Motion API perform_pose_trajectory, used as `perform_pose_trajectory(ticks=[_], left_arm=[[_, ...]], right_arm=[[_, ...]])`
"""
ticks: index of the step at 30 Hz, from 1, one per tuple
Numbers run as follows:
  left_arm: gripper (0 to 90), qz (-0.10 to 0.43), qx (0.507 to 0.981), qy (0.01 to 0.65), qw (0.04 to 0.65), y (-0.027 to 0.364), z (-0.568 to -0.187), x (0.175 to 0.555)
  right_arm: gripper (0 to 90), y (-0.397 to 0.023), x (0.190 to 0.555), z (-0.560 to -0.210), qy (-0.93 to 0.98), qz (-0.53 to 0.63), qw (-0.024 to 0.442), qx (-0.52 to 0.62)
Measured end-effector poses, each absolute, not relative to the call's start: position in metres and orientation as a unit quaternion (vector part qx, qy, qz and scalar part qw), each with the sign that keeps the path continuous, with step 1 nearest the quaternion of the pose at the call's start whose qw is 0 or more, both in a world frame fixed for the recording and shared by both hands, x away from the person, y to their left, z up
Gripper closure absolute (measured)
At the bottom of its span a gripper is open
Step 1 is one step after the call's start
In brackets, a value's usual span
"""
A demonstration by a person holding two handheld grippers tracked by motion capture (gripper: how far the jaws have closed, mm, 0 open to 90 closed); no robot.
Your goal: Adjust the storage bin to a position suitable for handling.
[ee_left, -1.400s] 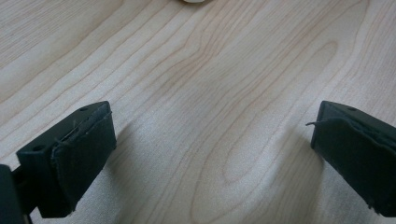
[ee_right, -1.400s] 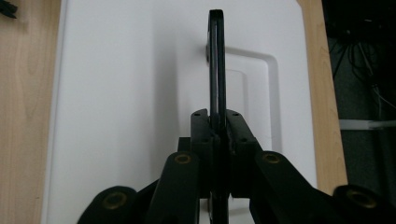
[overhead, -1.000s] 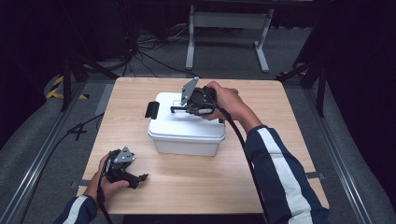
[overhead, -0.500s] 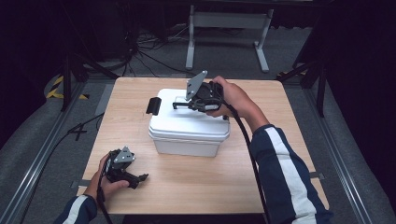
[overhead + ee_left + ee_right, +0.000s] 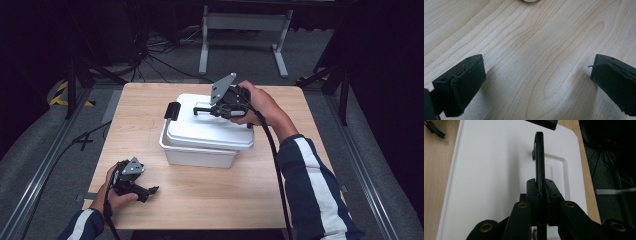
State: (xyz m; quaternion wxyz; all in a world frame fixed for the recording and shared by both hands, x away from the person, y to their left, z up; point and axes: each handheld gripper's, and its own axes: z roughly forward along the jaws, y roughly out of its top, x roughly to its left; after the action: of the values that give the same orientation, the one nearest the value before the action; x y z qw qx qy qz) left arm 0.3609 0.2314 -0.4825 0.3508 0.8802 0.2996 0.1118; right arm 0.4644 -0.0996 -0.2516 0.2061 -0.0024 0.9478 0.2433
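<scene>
On the wooden table (image 5: pixel 220 200), a white plastic box (image 5: pixel 200 152) is sitting near the middle, and its white lid (image 5: pixel 210 127) is lying askew, shifted so the box rim is showing at the left. My right gripper (image 5: pixel 539 187) is clenching the lid's thin black handle (image 5: pixel 539 152), which is standing upright between its jaws above the lid top. I am seeing a black latch (image 5: pixel 172 110) at the lid's far-left edge. My left gripper (image 5: pixel 536 82) is resting low over bare wood near the table's front-left corner, jaws spread wide and holding nothing, well apart from the box.
</scene>
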Motion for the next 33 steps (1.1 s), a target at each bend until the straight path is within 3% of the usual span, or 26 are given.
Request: perform_pose_trajectory(ticks=[33], left_arm=[[0.4,0.112,0.879,0.300,0.353,0.232,-0.483,0.360]], right_arm=[[84.1,-0.188,0.447,-0.243,0.936,0.261,0.233,0.049]])
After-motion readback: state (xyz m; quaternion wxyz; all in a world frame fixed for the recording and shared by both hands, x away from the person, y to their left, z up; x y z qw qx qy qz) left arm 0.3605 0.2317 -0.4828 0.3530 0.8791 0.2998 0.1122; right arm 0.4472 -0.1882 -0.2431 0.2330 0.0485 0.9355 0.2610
